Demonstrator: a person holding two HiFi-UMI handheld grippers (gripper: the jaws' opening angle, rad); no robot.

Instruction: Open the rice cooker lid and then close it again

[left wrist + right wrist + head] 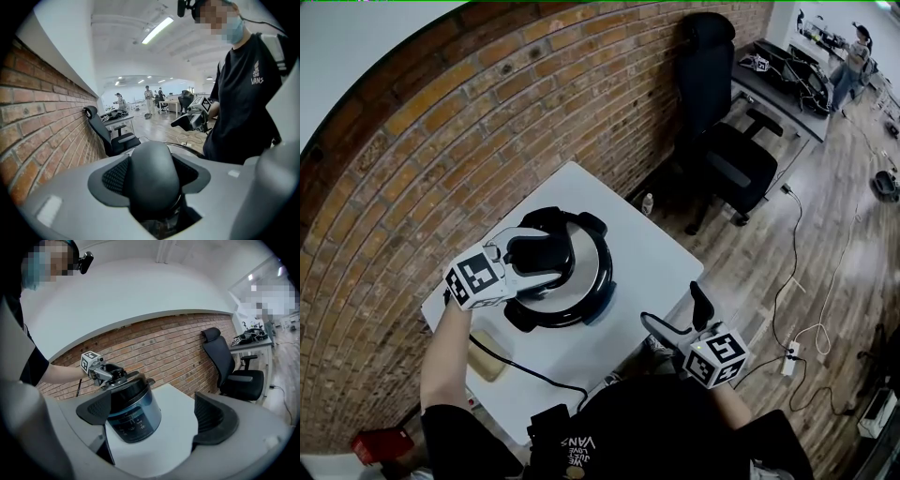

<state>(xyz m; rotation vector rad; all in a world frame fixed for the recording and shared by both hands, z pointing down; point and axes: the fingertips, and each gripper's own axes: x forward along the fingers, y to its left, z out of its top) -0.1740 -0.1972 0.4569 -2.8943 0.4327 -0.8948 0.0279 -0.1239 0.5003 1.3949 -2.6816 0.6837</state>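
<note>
A black and steel rice cooker [592, 281] stands on a white table [661, 267]. Its lid sits on top, and I cannot tell whether it is seated or slightly lifted. My left gripper [536, 257] reaches over the lid from the left. The black lid handle [154, 176] fills the gap between both pads [114, 180], so the gripper is shut on it. The right gripper view shows the cooker [133, 416] with the left gripper [105, 372] on top. My right gripper [675, 309] hangs open and empty off the table's front right edge, pointing at the cooker.
A black power cord [517, 367] runs from the cooker over the table's near edge. A tan pad [487, 354] lies at the near left corner. The brick wall is close behind, a small bottle [648, 203] beside it. A black office chair [722, 150] stands to the right.
</note>
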